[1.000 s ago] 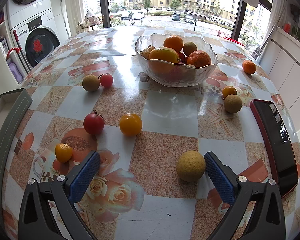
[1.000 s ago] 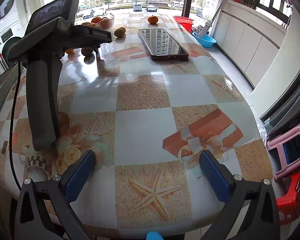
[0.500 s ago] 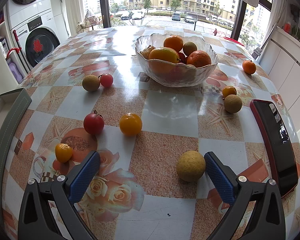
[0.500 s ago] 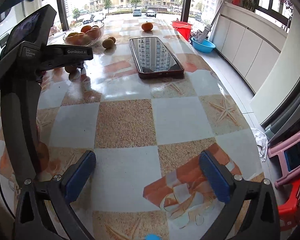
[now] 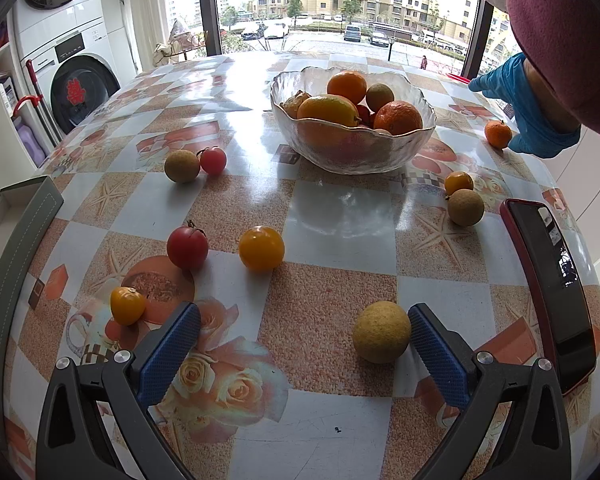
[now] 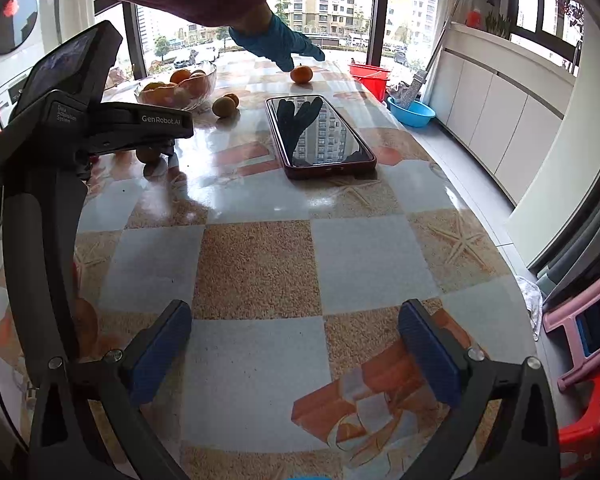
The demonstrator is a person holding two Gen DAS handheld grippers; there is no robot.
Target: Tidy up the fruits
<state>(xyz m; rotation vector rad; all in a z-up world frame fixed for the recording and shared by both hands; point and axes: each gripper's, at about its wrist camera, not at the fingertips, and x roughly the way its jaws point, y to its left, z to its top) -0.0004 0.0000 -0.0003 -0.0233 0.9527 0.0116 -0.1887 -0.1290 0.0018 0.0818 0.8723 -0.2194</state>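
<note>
A glass bowl heaped with oranges and other fruit stands at the table's far middle. Loose fruit lies around it: a red tomato, an orange tomato, a small yellow tomato, and a tan fruit beside a pink tomato. My left gripper is open, low over the table, with a yellow-green round fruit just inside its right finger. A blue-gloved hand touches a mandarin at the far right. My right gripper is open over bare table.
A phone in a red case lies near the right edge, with a tan fruit and a small orange beside it. A grey box sits at the left edge. Off the table are a red basin, a blue basin and a pink stool.
A gloved hand in a maroon sleeve has reached in to the far mandarin. The right gripper's view has shifted forward along the table. The left gripper has not moved.
</note>
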